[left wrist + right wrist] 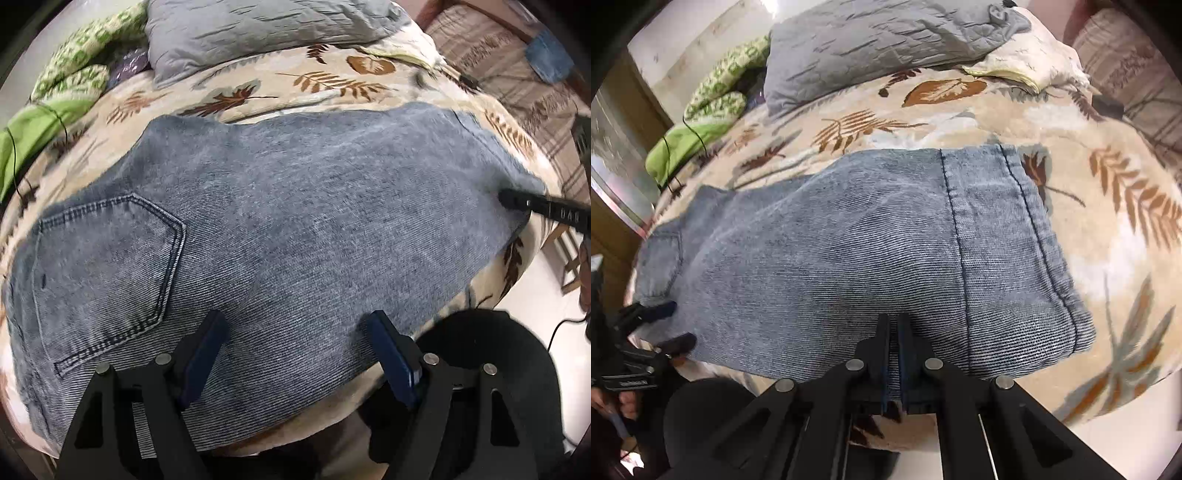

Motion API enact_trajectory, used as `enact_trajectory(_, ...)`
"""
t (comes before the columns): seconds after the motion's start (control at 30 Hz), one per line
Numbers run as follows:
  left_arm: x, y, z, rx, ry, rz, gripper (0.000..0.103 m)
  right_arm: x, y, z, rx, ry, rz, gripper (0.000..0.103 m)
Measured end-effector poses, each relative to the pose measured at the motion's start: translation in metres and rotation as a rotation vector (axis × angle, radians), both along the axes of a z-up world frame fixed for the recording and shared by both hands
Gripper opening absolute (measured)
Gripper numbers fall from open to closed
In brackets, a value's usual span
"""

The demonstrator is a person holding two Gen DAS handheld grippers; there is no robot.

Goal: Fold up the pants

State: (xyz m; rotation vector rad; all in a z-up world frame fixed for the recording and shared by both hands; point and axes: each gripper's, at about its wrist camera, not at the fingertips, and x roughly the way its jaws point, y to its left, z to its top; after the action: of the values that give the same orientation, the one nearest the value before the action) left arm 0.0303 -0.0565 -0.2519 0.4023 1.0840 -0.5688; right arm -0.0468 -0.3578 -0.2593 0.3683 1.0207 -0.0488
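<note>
Blue denim pants (pixel 277 221) lie folded lengthwise on the leaf-print bed cover (pixel 314 85), back pocket (pixel 107 258) at the left and stitched hem (pixel 1015 240) at the right. My left gripper (pixel 295 321) hangs open over the near edge beside the pocket, with nothing pinched between its blue pads. In the right wrist view the left gripper (pixel 677 325) shows at the far left with its fingers spread. My right gripper (pixel 894 332) is shut on the near edge of the pants (pixel 849 258) close to the hem, a strip of denim showing between the jaws. Its tip (pixel 508 197) shows at the pants' right end.
A grey pillow (pixel 258 33) and a green patterned blanket (pixel 74 66) with a thin black cable lie at the head of the bed. A black round object (pixel 480 354) stands by the bed's near edge. Pale floor (pixel 535 295) lies to the right.
</note>
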Motion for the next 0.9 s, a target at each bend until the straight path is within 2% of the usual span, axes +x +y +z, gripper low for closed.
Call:
enact_trajectory(0.17,-0.001,0.000,-0.001,0.010,-0.008,-0.004,0.080,-0.008,-0.003,0.005,-0.001,0.005,0.020,0.006)
enact_trajectory(0.33,-0.001,0.000,-0.002,0.021,-0.016,-0.006,0.081,-0.016,-0.010,0.019,-0.048,-0.038,-0.033,0.006)
enact_trajectory(0.47,-0.002,0.001,-0.003,0.016,-0.025,-0.013,0.081,-0.007,-0.013,0.001,-0.078,0.017,-0.059,0.006)
enact_trajectory(0.57,-0.003,0.001,-0.004,0.015,-0.034,-0.019,0.081,-0.009,-0.011,0.002,-0.104,-0.007,-0.041,0.006)
enact_trajectory(0.63,-0.004,0.001,-0.004,0.016,-0.039,-0.021,0.082,-0.009,-0.016,0.005,-0.071,0.008,-0.039,0.006)
enact_trajectory(0.7,-0.006,0.002,-0.004,0.010,-0.043,-0.024,0.082,-0.010,-0.031,0.012,0.004,-0.009,-0.090,0.006)
enact_trajectory(0.9,-0.009,0.003,-0.003,0.001,-0.047,-0.024,0.082,0.010,-0.058,0.028,-0.010,-0.062,-0.191,0.006)
